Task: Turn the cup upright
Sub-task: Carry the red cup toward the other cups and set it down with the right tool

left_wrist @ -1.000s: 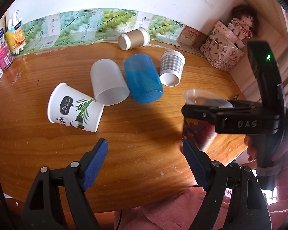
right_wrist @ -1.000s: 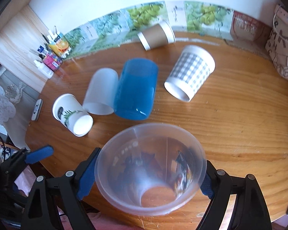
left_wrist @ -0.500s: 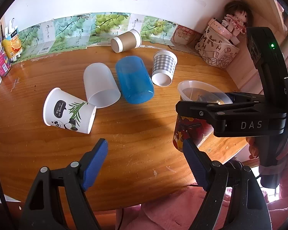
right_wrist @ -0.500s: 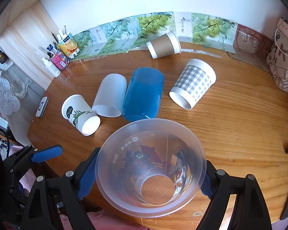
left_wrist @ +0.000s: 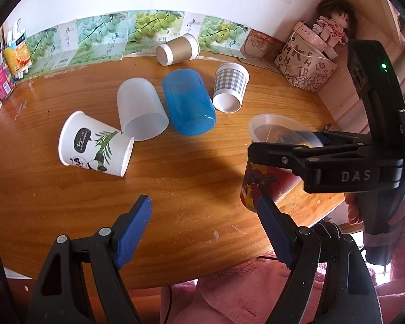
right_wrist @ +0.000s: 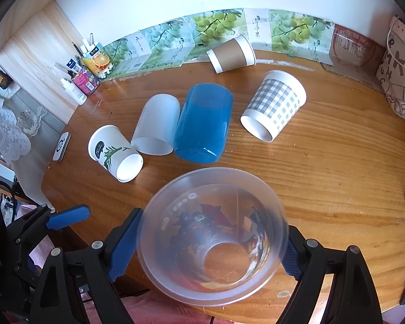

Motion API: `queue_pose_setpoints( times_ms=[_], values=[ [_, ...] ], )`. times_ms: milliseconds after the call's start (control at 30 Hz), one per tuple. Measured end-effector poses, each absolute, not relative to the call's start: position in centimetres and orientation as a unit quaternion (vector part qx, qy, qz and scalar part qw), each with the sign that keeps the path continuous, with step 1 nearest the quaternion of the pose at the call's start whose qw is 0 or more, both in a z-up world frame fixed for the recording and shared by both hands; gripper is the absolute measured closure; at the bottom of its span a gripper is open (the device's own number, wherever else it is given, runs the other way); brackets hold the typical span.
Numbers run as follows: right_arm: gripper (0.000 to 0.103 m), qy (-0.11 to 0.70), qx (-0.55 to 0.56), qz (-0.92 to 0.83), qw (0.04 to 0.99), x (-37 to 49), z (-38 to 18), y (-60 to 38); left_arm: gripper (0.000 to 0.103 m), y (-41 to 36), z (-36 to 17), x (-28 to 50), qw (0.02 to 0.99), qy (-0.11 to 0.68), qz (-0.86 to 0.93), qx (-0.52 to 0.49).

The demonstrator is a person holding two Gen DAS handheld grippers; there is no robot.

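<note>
Right gripper (right_wrist: pixel 202 245): blue pads (right_wrist: pixel 121 245) pressed on opposite sides of the clear plastic cup (right_wrist: pixel 213 237), just under its flared rim. Cup mouth faces the camera, base visible through it; printed red-and-dark graphic on the wall. From the left wrist view the same cup (left_wrist: pixel 267 178) sits mouth-up and slightly tilted, low over the near right part of the wooden table (left_wrist: pixel 197 178); whether its base touches the wood I cannot tell.

Left gripper (left_wrist: pixel 202 232): fingers wide apart, nothing between them, hanging over the near table edge.

Handling judgement: thin-walled, very light, probably springy. Hard squeezing would buckle it, and the smooth wall may slip. The band below the rim looks like the stiffest hold, which is where the pads are.

Farther out, five cups lie on their sides: panda cup (left_wrist: pixel 94 144), frosted cup (left_wrist: pixel 140 113), blue tumbler (left_wrist: pixel 187 102), checked cup (left_wrist: pixel 230 87), brown cup (left_wrist: pixel 178 50) by the grape-print backsplash (left_wrist: pixel 94 37).
</note>
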State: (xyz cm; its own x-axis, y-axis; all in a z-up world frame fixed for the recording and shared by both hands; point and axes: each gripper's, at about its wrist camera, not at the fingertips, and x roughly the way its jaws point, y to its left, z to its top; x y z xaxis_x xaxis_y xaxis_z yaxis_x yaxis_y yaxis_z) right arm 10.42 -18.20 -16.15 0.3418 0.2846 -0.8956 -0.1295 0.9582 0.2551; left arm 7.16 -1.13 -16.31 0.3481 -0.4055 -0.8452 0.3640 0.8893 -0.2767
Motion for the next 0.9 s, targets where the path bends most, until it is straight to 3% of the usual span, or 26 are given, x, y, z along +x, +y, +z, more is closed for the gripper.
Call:
queue_pose_setpoints(
  times_ms=[300, 567, 700, 900],
  values=[
    [0.012, 0.546, 0.075, 0.128, 0.824, 8.9, -15.3, -18.3, 0.02, -0.4, -16.4, 6.8, 0.816, 0.524, -0.238, -0.05],
    [0.008, 0.495, 0.091, 0.118, 0.856, 7.1, -12.8, -19.6, 0.02, -0.2, -14.9, 6.6, 0.824, 0.504, -0.246, -0.076],
    [0.0, 0.463, 0.099, 0.115, 0.873, 5.8, -11.2, -20.8, 0.02, -0.3, -13.8, 6.2, 0.834, 0.49, -0.241, -0.082],
    [0.0, 0.419, 0.11, 0.091, 0.897, 2.8, -8.3, -22.9, 0.02, 0.0, -11.4, 5.1, 0.849, 0.471, -0.221, -0.093]
  ],
)
